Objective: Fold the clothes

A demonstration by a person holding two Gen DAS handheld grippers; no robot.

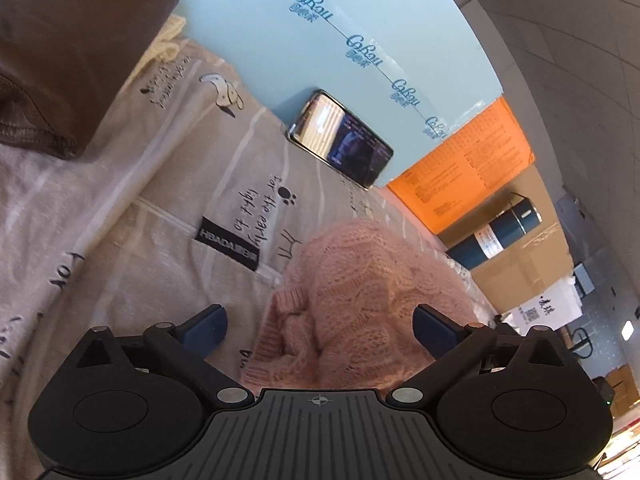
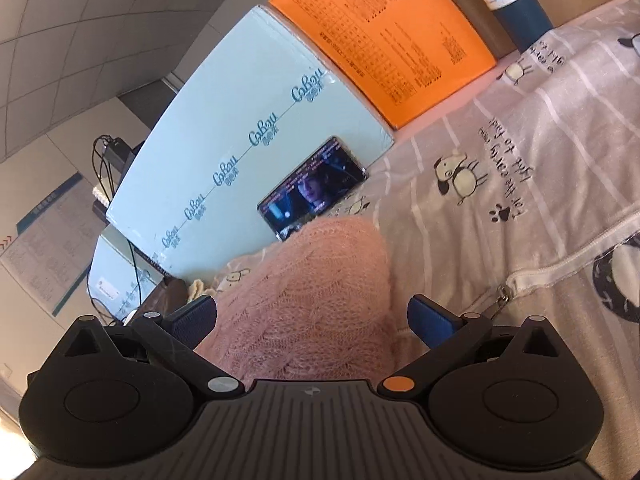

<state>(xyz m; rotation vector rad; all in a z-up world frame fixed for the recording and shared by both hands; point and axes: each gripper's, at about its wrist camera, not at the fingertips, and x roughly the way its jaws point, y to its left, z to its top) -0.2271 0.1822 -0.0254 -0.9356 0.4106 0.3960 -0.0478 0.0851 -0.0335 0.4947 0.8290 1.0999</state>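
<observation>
A pink knitted sweater point(image 1: 352, 300) lies bunched on a grey printed bed sheet point(image 1: 168, 184). It also shows in the right wrist view point(image 2: 312, 300). My left gripper point(image 1: 320, 326) is open, its blue pads on either side of the sweater, just above it. My right gripper point(image 2: 312, 320) is open too, with the sweater between its fingers. Neither grips the cloth.
A phone point(image 1: 340, 138) with a lit screen leans on a light blue box point(image 1: 360, 12) at the back. An orange box point(image 1: 472, 168) and a dark blue flask point(image 1: 496, 236) stand beside it. A brown garment point(image 1: 68, 48) lies at the left.
</observation>
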